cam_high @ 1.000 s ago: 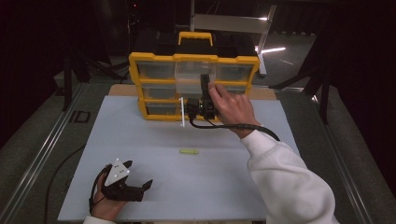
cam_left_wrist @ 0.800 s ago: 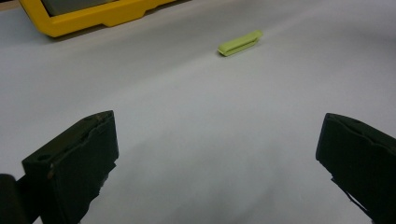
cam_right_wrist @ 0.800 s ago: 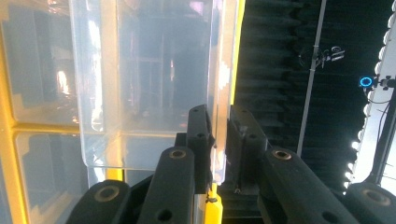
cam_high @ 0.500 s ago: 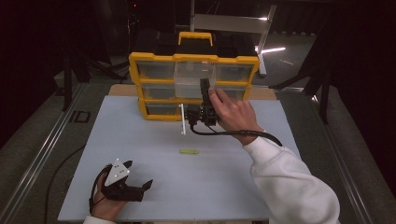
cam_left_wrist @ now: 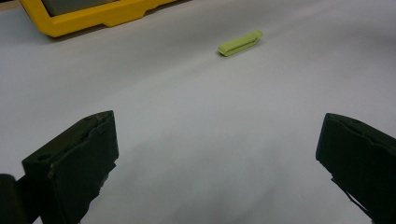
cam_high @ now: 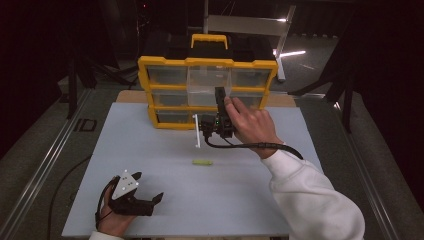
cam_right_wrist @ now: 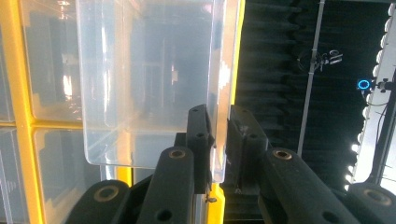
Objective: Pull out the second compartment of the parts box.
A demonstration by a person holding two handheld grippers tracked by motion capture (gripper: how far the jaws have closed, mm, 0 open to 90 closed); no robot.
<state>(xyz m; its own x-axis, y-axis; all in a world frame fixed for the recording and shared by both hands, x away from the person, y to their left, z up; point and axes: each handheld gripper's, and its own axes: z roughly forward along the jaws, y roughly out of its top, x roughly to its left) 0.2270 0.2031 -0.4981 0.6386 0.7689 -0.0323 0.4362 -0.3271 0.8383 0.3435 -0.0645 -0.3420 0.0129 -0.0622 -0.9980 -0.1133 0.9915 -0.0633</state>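
Right gripper (cam_right_wrist: 218, 135) clamped on clear drawer (cam_right_wrist: 154, 79) wall, frame centre; left gripper (cam_high: 145, 199) released, lower left, green clip (cam_left_wrist: 240, 43) ahead.

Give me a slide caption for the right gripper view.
Right gripper, black jaws clamped on the front wall of a clear plastic drawer pulled out of the yellow-framed organizer.

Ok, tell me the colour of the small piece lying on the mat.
Light yellow-green; the small piece shows best in the left gripper view.
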